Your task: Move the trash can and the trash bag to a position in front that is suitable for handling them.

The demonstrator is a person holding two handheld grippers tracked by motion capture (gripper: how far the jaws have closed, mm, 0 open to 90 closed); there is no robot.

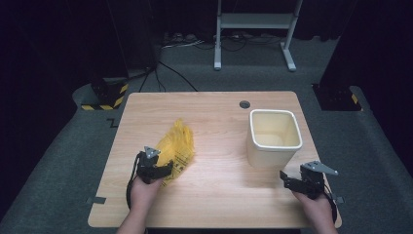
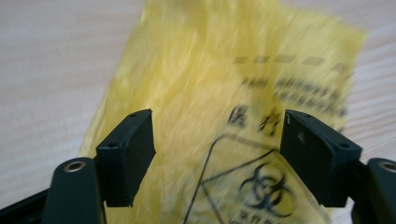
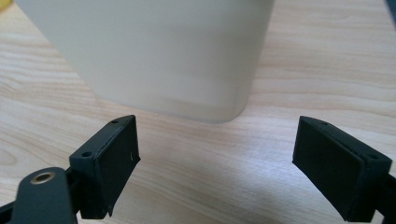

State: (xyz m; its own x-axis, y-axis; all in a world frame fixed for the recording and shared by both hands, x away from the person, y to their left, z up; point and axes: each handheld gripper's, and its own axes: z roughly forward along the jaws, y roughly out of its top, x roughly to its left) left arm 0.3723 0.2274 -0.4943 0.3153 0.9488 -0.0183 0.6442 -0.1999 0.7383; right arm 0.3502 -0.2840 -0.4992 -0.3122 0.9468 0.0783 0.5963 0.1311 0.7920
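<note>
High view: my left gripper (image 1: 168,168), jaws spread, hangs over yellow bag (image 1: 179,144) near tabletop's left edge, ready to pinch it; right gripper (image 1: 287,179) spread by bin (image 1: 273,139).

Left tongs (image 1: 160,168) held low, jaws apart — right tongs (image 1: 292,181) likewise gaping, both hands near the body

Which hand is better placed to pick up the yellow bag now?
Probably left: the left gripper is open right over the yellow bag, while the right gripper waits near the white bin.
</note>
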